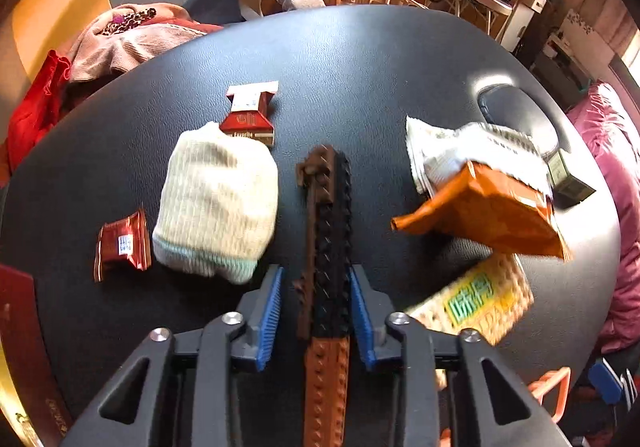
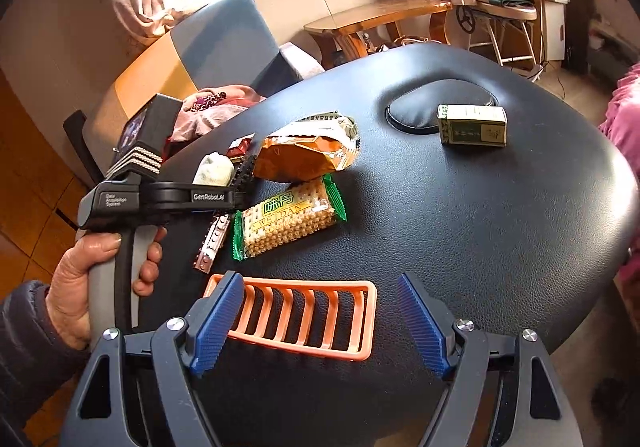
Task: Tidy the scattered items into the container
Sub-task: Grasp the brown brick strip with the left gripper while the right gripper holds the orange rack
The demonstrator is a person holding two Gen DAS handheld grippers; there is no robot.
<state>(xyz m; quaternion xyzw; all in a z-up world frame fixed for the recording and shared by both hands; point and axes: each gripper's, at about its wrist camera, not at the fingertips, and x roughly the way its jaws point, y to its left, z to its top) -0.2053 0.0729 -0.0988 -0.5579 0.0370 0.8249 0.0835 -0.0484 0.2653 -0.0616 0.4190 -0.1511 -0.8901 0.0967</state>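
Two tools show. The left tool (image 1: pixel 316 307) has its blue pads pressed against a long studded brick strip (image 1: pixel 326 231), brown and black at the far end and orange near the camera, which runs straight out between the pads; its near end is cut off by the lower edge of the left wrist view. In the right wrist view the same strip (image 2: pixel 218 235) pokes out below the left tool (image 2: pixel 236 199), but its grasped part is hidden by the tool body, held in the person's left hand (image 2: pixel 86 283).

The right tool (image 2: pixel 320 323) stands with its pads wide apart and nothing between them. The orange slotted container (image 2: pixel 304 317) lies on the black surface (image 2: pixel 500 247) just ahead, its left end partly covered by the left pad, so whether they touch cannot be told.

Just left of the strip in the left wrist view lies a cream knitted item (image 1: pixel 216 203), with a red packet (image 1: pixel 250 115) touching its far edge and a small red wrapper (image 1: pixel 122 245) beside it to the left. To the right, an orange bag (image 1: pixel 488 211) overlaps a white bag (image 1: pixel 468 151), and a blurred cracker packet (image 1: pixel 478 301) lies nearer. A green box (image 2: pixel 472 125) sits well apart on the surface's raised pad.
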